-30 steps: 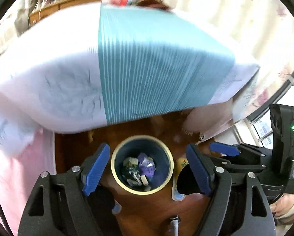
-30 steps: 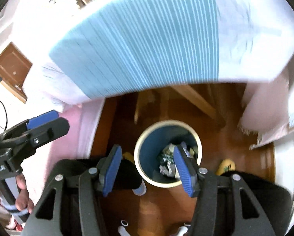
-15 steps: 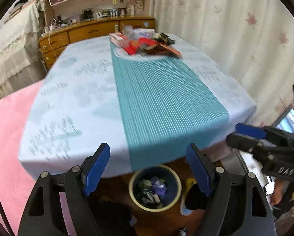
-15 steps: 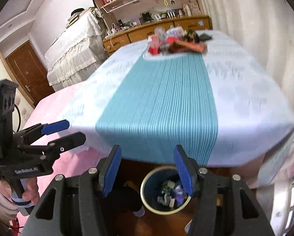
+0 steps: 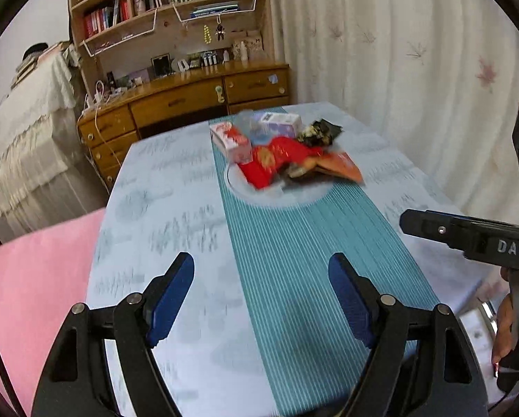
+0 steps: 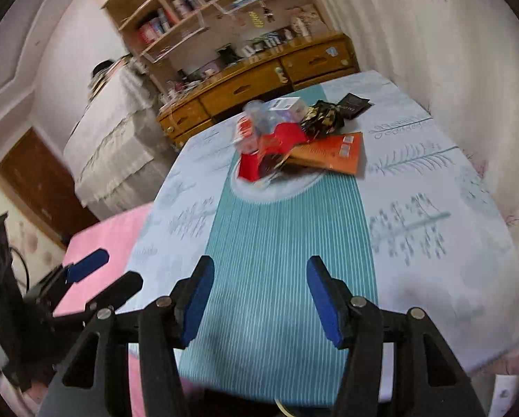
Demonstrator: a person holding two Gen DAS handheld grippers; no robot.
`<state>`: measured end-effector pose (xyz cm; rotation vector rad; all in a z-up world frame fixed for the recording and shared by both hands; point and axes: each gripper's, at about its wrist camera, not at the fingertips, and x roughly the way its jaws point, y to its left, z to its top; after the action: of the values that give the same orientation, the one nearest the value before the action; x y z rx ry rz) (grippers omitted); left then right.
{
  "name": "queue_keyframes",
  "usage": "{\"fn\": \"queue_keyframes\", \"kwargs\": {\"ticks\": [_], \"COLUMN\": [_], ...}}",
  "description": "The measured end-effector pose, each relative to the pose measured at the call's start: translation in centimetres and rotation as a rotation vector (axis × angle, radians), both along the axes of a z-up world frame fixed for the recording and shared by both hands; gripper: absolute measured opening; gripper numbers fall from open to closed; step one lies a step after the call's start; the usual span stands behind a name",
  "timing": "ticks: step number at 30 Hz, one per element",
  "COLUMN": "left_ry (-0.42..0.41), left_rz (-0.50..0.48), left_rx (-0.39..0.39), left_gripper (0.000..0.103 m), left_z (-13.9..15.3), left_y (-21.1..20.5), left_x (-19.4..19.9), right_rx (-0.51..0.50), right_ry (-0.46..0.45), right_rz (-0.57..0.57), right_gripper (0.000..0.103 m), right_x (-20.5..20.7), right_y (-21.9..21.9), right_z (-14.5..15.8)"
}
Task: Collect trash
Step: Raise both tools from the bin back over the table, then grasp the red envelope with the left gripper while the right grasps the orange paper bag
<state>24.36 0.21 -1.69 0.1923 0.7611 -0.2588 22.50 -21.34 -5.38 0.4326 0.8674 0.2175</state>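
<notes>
A pile of trash lies at the far end of the table on its teal striped runner (image 5: 294, 260): a red wrapper (image 5: 277, 160), an orange packet (image 5: 343, 166), a dark crumpled wrapper (image 5: 318, 132), a white and red box (image 5: 230, 139) and a clear cup (image 5: 245, 121). The right wrist view shows the same red wrapper (image 6: 280, 139), orange packet (image 6: 332, 154) and a black sachet (image 6: 355, 106). My left gripper (image 5: 261, 278) hangs open and empty over the near end of the table. Beside it, my right gripper (image 6: 261, 274) is open and empty too, well short of the pile.
A wooden desk (image 5: 190, 100) with drawers and bookshelves stands behind the table. A bed with a white cover (image 5: 26, 132) is on the left, a curtain (image 5: 398, 52) on the right. A pink sheet (image 5: 33, 271) lies left of the table. A brown door (image 6: 40, 180) is far left.
Both grippers have risen from above the bin under the table to above the tabletop. The bin has dropped out of view and the trash pile has come into view.
</notes>
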Motion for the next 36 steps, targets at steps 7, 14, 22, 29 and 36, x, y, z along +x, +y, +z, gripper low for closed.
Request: {"fn": "queue_keyframes", "kwargs": {"ticks": [7,14,22,29,36], "left_ry": [0.010,0.028,0.060,0.090,0.108], "left_rz": [0.010,0.025,-0.002,-0.026,0.020], "left_rx": [0.000,0.006,0.003,0.006,0.009], "left_gripper": [0.078,0.077,0.077,0.077,0.077], "left_z": [-2.3,-5.1,-7.5,-9.5,-10.9], "left_y": [-2.0,-3.1,-4.3,-5.0,-5.3], "left_x": [8.9,15.3,18.5,20.0,22.0], "right_rx": [0.093,0.220,0.259,0.279,0.294], "right_ry": [0.054,0.127,0.072,0.032,0.039], "right_rz": [-0.101,-0.183,-0.274,-0.259,-0.253], "right_gripper": [0.070,0.070,0.070,0.056,0.050], "right_x": [8.1,13.4,16.0,15.8,15.8], "right_y": [-1.6,-2.3,-2.8,-3.3,-4.3], "right_z": [-3.6,-7.9,-9.3,-9.5,-9.9]}}
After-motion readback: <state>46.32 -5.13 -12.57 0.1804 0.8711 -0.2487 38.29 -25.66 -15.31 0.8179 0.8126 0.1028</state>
